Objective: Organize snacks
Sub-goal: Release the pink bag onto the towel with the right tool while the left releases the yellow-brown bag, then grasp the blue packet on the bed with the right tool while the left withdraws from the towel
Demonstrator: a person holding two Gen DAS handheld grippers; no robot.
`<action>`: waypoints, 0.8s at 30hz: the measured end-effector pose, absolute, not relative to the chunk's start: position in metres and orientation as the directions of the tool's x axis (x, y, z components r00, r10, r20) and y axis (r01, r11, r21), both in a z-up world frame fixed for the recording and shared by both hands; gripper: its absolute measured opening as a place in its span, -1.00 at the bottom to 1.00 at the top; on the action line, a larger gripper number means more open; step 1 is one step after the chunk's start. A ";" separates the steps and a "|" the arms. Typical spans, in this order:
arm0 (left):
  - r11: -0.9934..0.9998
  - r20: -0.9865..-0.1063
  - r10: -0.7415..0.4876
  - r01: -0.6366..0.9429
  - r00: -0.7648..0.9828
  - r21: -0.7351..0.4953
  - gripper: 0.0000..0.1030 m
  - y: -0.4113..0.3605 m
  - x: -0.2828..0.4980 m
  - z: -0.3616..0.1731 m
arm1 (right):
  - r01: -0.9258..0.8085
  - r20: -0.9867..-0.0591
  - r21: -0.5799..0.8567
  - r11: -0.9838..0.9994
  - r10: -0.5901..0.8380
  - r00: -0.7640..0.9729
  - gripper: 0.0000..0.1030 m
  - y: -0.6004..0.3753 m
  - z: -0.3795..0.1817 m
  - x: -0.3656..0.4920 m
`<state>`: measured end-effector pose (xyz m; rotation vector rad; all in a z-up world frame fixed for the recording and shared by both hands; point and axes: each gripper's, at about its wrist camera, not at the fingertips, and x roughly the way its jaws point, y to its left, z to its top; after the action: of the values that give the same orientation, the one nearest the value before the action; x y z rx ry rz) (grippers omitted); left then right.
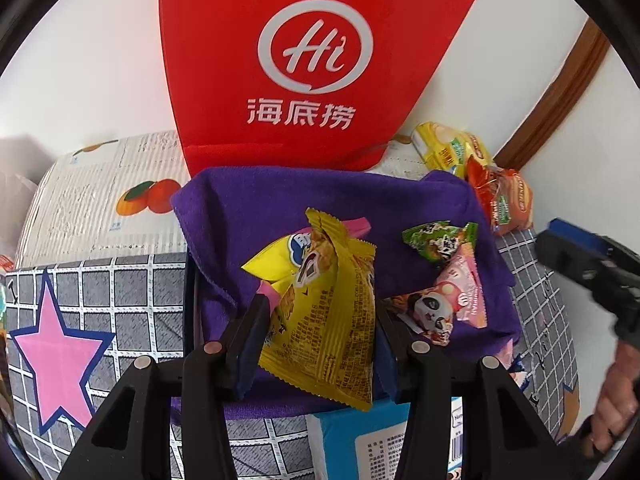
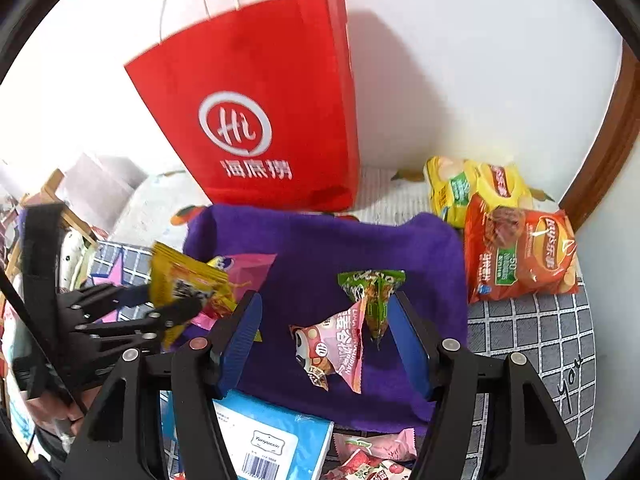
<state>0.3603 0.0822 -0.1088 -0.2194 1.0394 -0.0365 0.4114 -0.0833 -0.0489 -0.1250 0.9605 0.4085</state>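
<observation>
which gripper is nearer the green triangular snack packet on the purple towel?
Right. The right gripper hangs open just above the green triangular snack packet, its right finger beside it. The left gripper is off to the left, shut on a yellow snack packet.

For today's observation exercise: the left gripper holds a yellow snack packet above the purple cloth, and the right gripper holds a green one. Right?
Not quite. The right gripper holds nothing: the right wrist view shows the green packet lying on the purple cloth. The left gripper does hold the yellow packet.
</observation>
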 end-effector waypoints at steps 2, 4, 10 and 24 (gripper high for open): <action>0.978 -0.857 -0.128 -0.082 0.500 -0.194 -0.10 0.082 0.363 -0.113 | -0.390 -0.809 0.077 0.918 0.286 0.513 0.26 -0.085 -0.046 0.410; 0.977 -0.863 -0.120 -0.094 0.491 -0.189 -0.11 0.082 0.365 -0.118 | -0.390 -0.809 0.073 0.918 0.283 0.515 0.26 -0.085 -0.044 0.410; 0.982 -0.869 -0.073 -0.117 0.490 -0.148 -0.11 0.080 0.368 -0.122 | -0.391 -0.816 0.065 0.918 0.275 0.508 0.26 -0.084 -0.047 0.411; 0.980 -0.856 -0.094 -0.105 0.509 -0.170 0.00 0.084 0.367 -0.111 | -0.401 -0.810 0.053 0.915 0.274 0.519 0.26 -0.081 -0.045 0.409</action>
<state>0.3666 0.0838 -0.1113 -0.2101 1.0394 0.0069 0.4093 -0.0812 -0.0446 -0.1469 0.9423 0.4065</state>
